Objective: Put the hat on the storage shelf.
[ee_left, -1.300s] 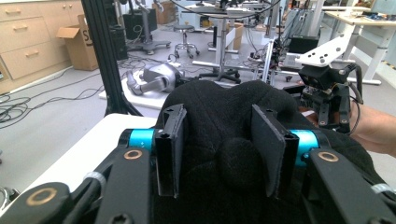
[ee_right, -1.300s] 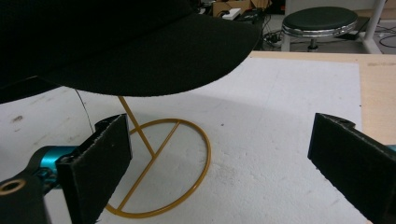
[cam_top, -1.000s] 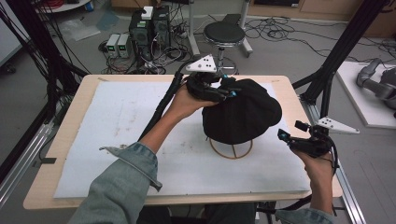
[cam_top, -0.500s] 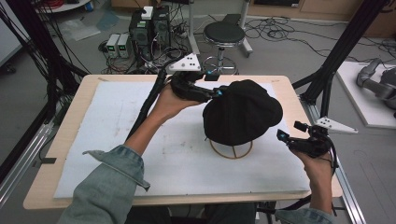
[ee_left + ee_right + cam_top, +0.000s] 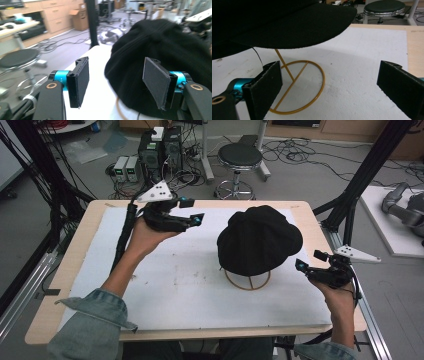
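A black hat rests on a gold wire stand right of the board's middle. My left gripper hovers to the hat's left, apart from it and pointing toward it. Its jaws have just been opening and nothing sits between them. In the left gripper view the left gripper frames the hat farther off. My right gripper is open, low at the hat's right. In the right gripper view the right gripper looks under the brim at the stand's ring.
A white foam board covers the wooden table. Beyond the far edge stand a black stool and electronics boxes among cables. Black frame posts rise at both sides.
My left gripper has drawn away from the hat toward the left, and its jaws have spread wider. The hat stays on the stand. The right gripper has kept still.
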Available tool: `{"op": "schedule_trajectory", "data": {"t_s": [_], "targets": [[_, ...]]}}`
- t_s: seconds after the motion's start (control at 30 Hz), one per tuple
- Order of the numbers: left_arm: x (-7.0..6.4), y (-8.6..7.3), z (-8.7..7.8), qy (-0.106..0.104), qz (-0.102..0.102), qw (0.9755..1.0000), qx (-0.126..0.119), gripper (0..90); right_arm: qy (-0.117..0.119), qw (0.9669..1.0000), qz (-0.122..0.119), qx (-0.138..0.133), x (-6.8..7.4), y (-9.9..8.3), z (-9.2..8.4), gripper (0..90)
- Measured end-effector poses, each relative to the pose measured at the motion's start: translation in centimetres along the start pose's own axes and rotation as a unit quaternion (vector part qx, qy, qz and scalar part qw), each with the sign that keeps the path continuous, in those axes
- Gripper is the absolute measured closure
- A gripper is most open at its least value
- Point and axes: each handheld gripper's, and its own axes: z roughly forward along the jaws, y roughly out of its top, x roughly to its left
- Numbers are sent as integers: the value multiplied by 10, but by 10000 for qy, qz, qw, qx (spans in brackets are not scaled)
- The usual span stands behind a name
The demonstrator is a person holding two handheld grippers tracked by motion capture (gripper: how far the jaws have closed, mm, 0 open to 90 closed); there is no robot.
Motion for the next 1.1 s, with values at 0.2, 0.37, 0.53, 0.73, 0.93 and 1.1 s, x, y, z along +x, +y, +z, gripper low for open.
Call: {"op": "schedule_trajectory", "data": {"t_s": [0.2,0.37,0.53,0.73,0.93,1.1], "targets": [[10,-21,-34,427,-137,9990,-33,353,-12,10000,-19,42,-1,0,4,59],[16,-41,-63,759,-223,9968,-68,327,-16,10000,2,57,-2,0,6,59],[20,-63,-89,1154,-400,9925,-72,278,27,10000,9,92,-3,-1,7,59],[22,-96,-119,1689,-577,9839,-45,221,41,9999,-12,157,-3,-3,8,58],[21,-121,-142,2057,-726,9759,14,199,72,9996,-129,244,2,-3,11,58],[20,-135,-153,2181,-856,9722,11,195,73,9995,-151,274,2,-4,13,58]]}}
